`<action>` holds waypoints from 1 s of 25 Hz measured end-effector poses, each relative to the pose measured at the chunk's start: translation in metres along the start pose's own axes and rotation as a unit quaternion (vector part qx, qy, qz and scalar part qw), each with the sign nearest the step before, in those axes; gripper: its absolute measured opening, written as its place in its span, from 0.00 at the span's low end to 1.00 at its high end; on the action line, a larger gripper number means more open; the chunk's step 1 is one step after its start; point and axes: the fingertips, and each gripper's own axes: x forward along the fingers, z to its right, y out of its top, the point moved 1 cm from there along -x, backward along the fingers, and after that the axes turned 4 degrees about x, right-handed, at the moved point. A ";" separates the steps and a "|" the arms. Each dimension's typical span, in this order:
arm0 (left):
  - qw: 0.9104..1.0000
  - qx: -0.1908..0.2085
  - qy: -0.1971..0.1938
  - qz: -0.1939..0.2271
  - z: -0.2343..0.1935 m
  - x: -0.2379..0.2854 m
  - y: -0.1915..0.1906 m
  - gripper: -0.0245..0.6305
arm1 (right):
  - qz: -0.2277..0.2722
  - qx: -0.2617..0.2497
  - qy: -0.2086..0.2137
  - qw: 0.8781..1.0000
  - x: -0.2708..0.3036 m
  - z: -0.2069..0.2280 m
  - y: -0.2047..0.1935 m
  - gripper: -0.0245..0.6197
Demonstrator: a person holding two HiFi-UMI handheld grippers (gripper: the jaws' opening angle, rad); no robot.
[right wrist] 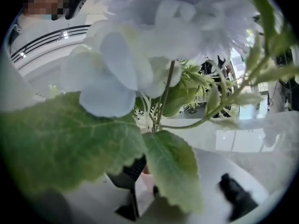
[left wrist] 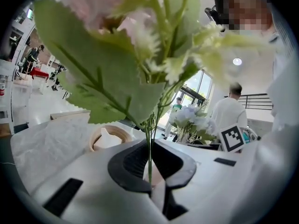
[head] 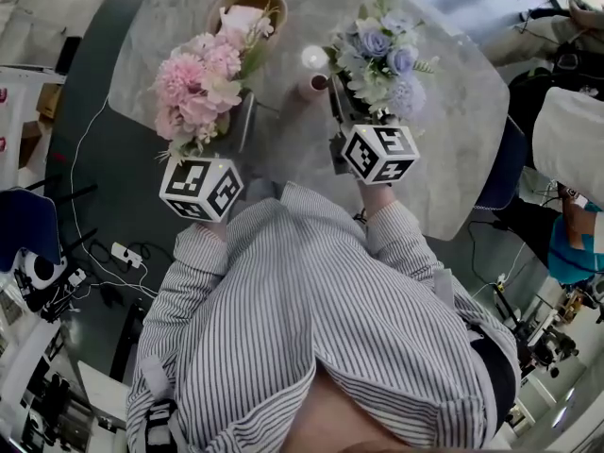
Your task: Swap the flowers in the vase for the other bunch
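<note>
My left gripper [head: 238, 113] is shut on the thin green stems of a pink flower bunch [head: 198, 88], held upright over the marble table's [head: 453, 111] near left side. In the left gripper view the stems [left wrist: 149, 146] run down between the closed jaws [left wrist: 153, 178], and leaves and pink blooms [left wrist: 112, 13] fill the top. My right gripper [head: 338, 102] is shut on a blue and lavender bunch [head: 382, 59]. Its blooms [right wrist: 154, 41] and big leaves [right wrist: 173, 167] hide most of the jaws [right wrist: 140, 183]. A small pinkish vase [head: 313, 85] stands on the table between the two bunches.
A wooden bowl [head: 247, 12] with something white in it sits at the table's far side, also seen as the bowl [left wrist: 110, 136] in the left gripper view. A dark chair [head: 500, 173] stands at the table's right edge. People stand in the background.
</note>
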 end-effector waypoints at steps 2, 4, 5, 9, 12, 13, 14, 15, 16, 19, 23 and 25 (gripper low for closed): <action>1.000 0.000 0.001 -0.003 0.001 0.003 -0.001 0.08 | -0.005 0.000 0.001 1.000 0.002 0.003 -0.001 0.08; 1.000 -0.001 0.000 -0.005 0.001 0.006 -0.003 0.08 | -0.008 0.000 0.001 1.000 0.004 0.005 -0.003 0.08; 1.000 -0.002 0.000 -0.006 0.001 0.006 -0.004 0.08 | -0.009 0.000 0.001 1.000 0.004 0.005 -0.005 0.08; 1.000 -0.004 -0.001 -0.008 -0.002 0.004 -0.007 0.08 | -0.017 0.002 0.004 1.000 0.007 0.000 -0.013 0.08; 1.000 -0.004 -0.003 -0.012 -0.001 0.008 -0.007 0.08 | -0.027 0.007 0.012 1.000 0.008 0.001 -0.021 0.09; 1.000 -0.004 -0.003 -0.013 0.000 0.009 -0.007 0.08 | -0.029 0.008 0.013 0.999 0.008 0.001 -0.022 0.09; 1.000 -0.004 -0.004 -0.014 0.000 0.010 -0.007 0.08 | -0.030 0.007 0.014 0.999 0.009 0.000 -0.023 0.11; 1.000 -0.004 -0.004 -0.015 0.000 0.011 -0.007 0.08 | -0.031 0.005 0.015 0.999 0.009 0.000 -0.024 0.14; 1.000 -0.005 -0.004 -0.015 -0.001 0.012 -0.008 0.08 | -0.031 0.004 0.015 0.999 0.010 -0.001 -0.025 0.17; 1.000 -0.005 -0.005 -0.017 -0.002 0.012 -0.011 0.08 | -0.030 -0.001 0.013 0.999 0.012 -0.002 -0.027 0.20; 1.000 -0.006 -0.005 -0.018 -0.003 0.012 -0.012 0.08 | -0.032 -0.014 0.010 0.999 0.013 -0.002 -0.030 0.21; 1.000 -0.007 -0.005 -0.019 -0.002 0.011 -0.011 0.08 | -0.038 -0.017 0.009 0.999 0.012 -0.003 -0.031 0.22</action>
